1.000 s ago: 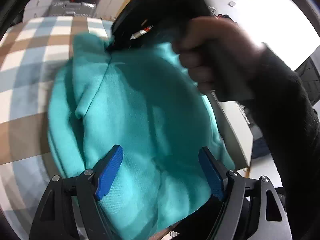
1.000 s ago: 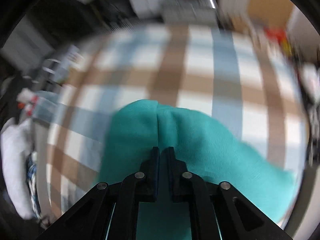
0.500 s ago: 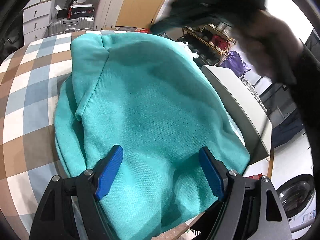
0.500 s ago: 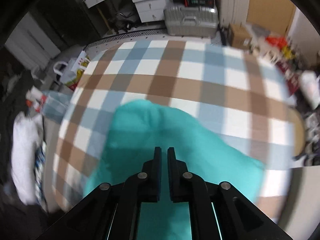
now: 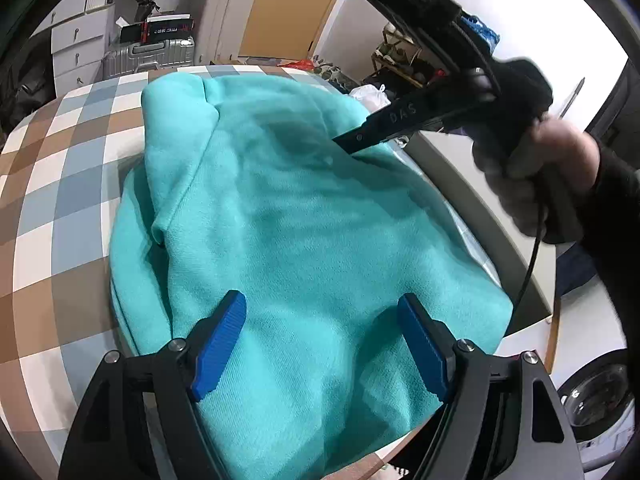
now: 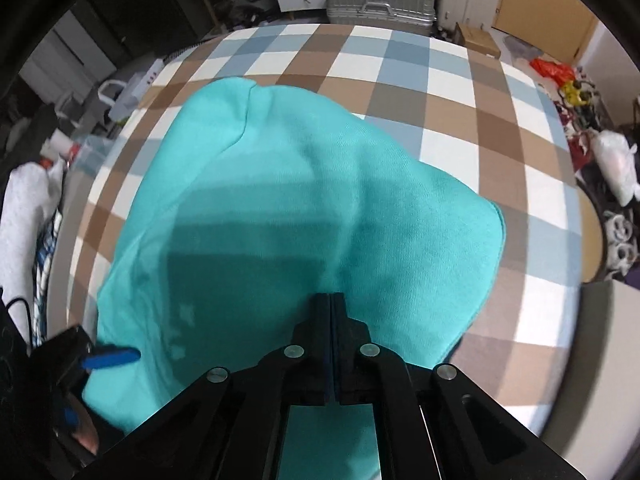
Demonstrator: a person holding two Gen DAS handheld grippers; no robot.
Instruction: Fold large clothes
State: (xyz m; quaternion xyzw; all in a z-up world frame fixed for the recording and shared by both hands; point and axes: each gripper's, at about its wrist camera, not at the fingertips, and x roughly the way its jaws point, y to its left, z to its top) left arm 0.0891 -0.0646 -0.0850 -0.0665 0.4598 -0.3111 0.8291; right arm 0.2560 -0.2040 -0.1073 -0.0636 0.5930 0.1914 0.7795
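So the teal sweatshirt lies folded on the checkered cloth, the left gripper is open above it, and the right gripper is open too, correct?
Not quite. The right gripper is shut, its fingers pressed together over the teal sweatshirt, as the right wrist view shows. The left gripper is open, and the sweatshirt does lie on the checkered cloth.

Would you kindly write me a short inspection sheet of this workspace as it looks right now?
Surface: checked blue, brown and white tablecloth.
Job's things: folded turquoise sweatshirt lying on it.
Clutter: nothing seen on the cloth.
Grippers: left gripper open above the sweatshirt; right gripper shut, tips at the fabric.
Cables: black cable hanging from the right handle.
Surroundings: silver ribbed suitcase, white drawer unit, washing machine.
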